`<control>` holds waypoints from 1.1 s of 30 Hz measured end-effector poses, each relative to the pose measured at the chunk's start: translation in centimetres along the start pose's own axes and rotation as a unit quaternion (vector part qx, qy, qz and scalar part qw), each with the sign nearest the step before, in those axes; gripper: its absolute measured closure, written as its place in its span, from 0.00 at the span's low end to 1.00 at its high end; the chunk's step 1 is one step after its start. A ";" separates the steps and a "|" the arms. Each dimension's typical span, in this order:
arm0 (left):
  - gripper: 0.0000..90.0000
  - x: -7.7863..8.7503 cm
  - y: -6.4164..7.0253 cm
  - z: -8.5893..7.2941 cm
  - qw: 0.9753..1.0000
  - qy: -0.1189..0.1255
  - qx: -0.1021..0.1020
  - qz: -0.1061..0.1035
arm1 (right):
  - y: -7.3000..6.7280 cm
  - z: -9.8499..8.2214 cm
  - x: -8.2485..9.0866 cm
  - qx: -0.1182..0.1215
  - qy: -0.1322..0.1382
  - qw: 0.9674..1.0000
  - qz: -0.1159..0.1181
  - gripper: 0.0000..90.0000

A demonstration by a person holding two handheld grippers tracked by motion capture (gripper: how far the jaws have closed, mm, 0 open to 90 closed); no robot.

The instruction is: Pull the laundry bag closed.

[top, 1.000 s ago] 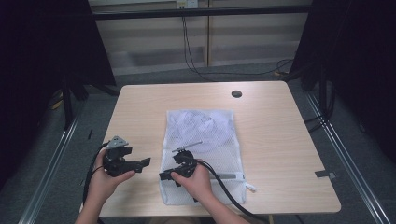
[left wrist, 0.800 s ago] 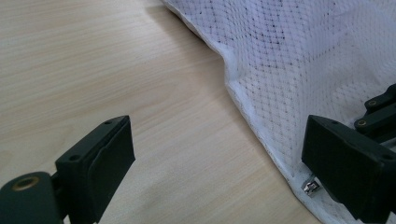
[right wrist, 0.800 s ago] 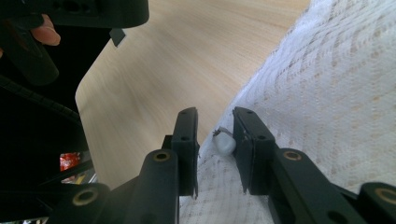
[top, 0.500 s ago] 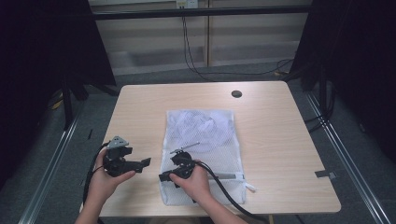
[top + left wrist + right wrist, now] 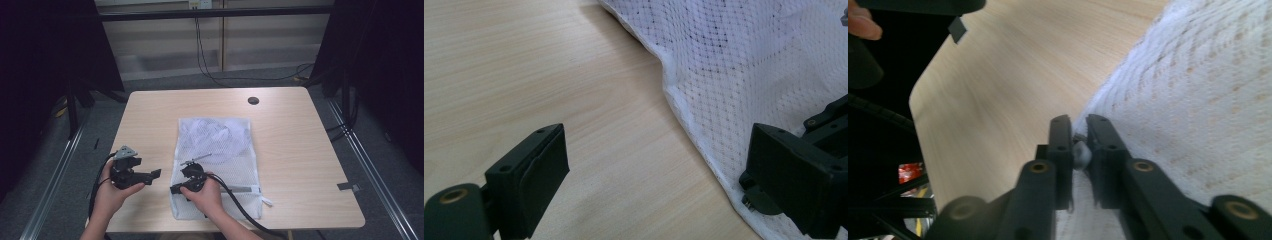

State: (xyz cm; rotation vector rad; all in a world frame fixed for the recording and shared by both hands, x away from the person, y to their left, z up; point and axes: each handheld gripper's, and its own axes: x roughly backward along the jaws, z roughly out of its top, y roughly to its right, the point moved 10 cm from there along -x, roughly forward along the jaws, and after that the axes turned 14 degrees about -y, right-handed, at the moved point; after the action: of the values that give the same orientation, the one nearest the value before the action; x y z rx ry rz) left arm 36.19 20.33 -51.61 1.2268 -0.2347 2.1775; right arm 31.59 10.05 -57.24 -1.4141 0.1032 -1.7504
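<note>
A white mesh bag [image 5: 220, 150] lies flat on the wooden table [image 5: 290, 140], with pale clothing bunched in its far half. My right gripper [image 5: 172, 190] rests on the bag's near-left edge and points left. Its jaws have just been closing and are shut on a small pale tab [image 5: 1081, 153] at the edge of the bag [image 5: 1208, 75]. My left gripper [image 5: 155, 174] is held just left of the bag and points right at it. Its jaws stand open over bare wood and the hem of the bag [image 5: 749, 65], with nothing between the left gripper's [image 5: 661, 150] pads.
The right gripper's black cable [image 5: 240, 205] trails over the bag's near end and off the front edge. A round black grommet [image 5: 253, 100] sits near the table's far edge. A strip of tape [image 5: 350, 186] hangs at the right edge. Dark curtains flank the table.
</note>
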 end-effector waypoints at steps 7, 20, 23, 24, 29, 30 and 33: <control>0.11 0.1 -0.1 0.0 1.000 0.002 0.001 -0.003 | -0.1 0.3 0.7 -0.005 0.006 1.000 0.005 0.95; 0.10 0.4 1.6 0.6 0.998 0.017 0.002 -0.065 | 0.0 1.3 4.1 -0.024 0.054 0.997 0.042 0.96; 0.09 0.3 2.5 0.6 0.996 0.015 0.002 -0.093 | 0.1 1.4 4.5 -0.027 0.061 0.997 0.044 0.96; 0.09 0.3 2.8 0.6 0.994 0.014 0.003 -0.106 | 0.1 1.5 4.7 -0.028 0.064 0.996 0.047 0.96; 0.07 -0.3 4.0 0.1 0.987 -0.007 0.015 -0.161 | 0.2 1.8 5.6 -0.031 0.079 0.995 0.054 0.96; 0.06 -0.3 4.0 0.1 0.987 -0.007 0.015 -0.161 | 0.2 1.8 5.7 -0.030 0.082 0.995 0.054 0.96; 0.06 -0.8 4.6 -0.5 0.982 -0.025 0.023 -0.187 | 0.2 1.9 5.9 -0.032 0.086 0.994 0.057 0.97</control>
State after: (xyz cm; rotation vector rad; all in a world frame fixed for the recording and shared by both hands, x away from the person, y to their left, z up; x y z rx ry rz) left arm 33.45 16.57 -51.88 1.2392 0.0284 1.8379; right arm 33.38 6.89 -52.20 -1.2739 0.3298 -1.7844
